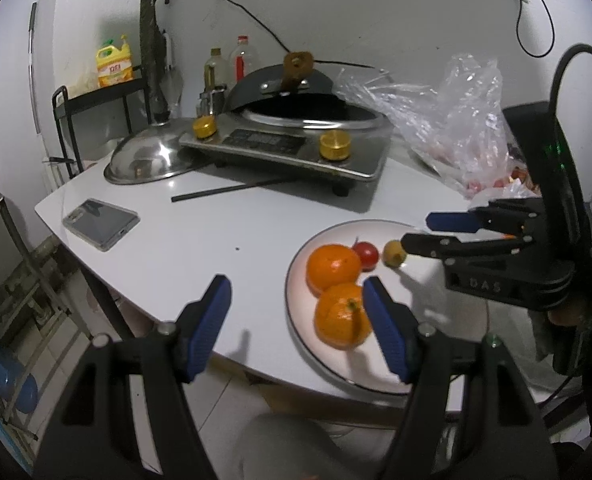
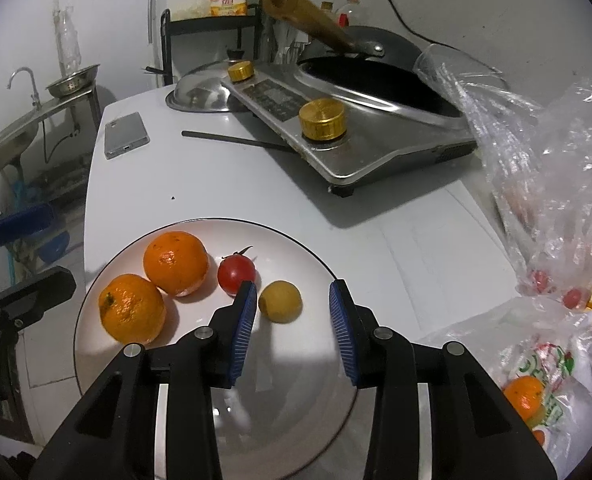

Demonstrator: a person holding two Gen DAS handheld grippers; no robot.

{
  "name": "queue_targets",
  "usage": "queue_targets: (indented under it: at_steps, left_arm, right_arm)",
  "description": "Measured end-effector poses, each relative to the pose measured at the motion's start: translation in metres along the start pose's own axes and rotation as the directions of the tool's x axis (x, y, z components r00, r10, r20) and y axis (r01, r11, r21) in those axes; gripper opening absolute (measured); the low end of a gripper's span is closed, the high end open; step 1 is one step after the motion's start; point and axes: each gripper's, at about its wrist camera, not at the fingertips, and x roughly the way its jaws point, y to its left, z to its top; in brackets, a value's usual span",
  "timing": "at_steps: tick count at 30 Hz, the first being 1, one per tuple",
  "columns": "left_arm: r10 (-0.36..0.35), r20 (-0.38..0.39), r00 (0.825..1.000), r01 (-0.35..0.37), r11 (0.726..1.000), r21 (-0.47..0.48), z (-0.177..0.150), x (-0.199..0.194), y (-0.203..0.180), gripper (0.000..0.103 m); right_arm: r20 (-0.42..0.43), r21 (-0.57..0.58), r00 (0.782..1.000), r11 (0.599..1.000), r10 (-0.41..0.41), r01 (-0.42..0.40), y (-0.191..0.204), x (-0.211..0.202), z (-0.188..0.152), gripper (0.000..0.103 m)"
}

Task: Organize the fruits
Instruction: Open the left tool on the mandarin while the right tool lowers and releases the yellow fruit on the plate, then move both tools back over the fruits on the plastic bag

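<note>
A white plate (image 2: 296, 360) (image 1: 436, 340) on the white table holds two oranges (image 2: 176, 262) (image 2: 133, 307), a small red tomato (image 2: 236, 273) and a small yellow-brown fruit (image 2: 280, 301). My right gripper (image 2: 292, 296) is open and empty just above the plate, with the yellow-brown fruit lying between its fingertips. My left gripper (image 1: 298, 292) is open and empty over the table's near edge, left of the plate; its right finger overlaps the nearer orange (image 1: 340, 316). The right gripper (image 1: 416, 232) shows in the left wrist view too.
An induction cooker (image 2: 376, 148) with a black wok stands behind the plate. A steel lid (image 2: 200, 96), a phone (image 2: 126, 134) and a black chopstick (image 2: 236, 140) lie on the table. Clear plastic bags (image 2: 544, 208) with more fruit, including an orange (image 2: 522, 396), sit at right.
</note>
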Motion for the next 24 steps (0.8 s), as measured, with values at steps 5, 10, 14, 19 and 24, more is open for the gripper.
queue_targets:
  at_steps: [5, 10, 14, 19, 24]
  left_arm:
    - [-0.005, 0.006, 1.0, 0.005, 1.0, 0.01, 0.002, -0.009, -0.011, 0.07]
    - [-0.016, 0.01, 1.0, 0.016, 1.0, 0.008, 0.004, -0.018, -0.021, 0.07]
    - [-0.022, 0.024, 0.999, 0.022, 0.999, 0.024, 0.005, -0.028, -0.034, 0.071]
    - [-0.038, 0.068, 0.997, 0.035, 0.999, 0.041, 0.008, -0.045, -0.051, 0.081]
    - [-0.045, 0.07, 0.997, 0.043, 0.998, 0.037, 0.012, -0.055, -0.066, 0.081]
  right_arm:
    - [0.022, 0.013, 1.0, 1.0, -0.007, 0.007, -0.005, -0.021, -0.004, 0.04]
    - [0.041, 0.023, 0.999, 1.0, 0.0, -0.001, -0.007, -0.044, -0.009, 0.04]
    - [0.069, 0.03, 0.998, 1.0, -0.005, 0.003, -0.009, -0.066, -0.013, 0.04]
    - [0.096, 0.045, 0.995, 0.999, -0.015, 0.01, -0.016, -0.089, -0.021, 0.04]
    - [0.121, 0.06, 0.992, 0.998, -0.023, 0.015, -0.024, -0.112, -0.03, 0.04]
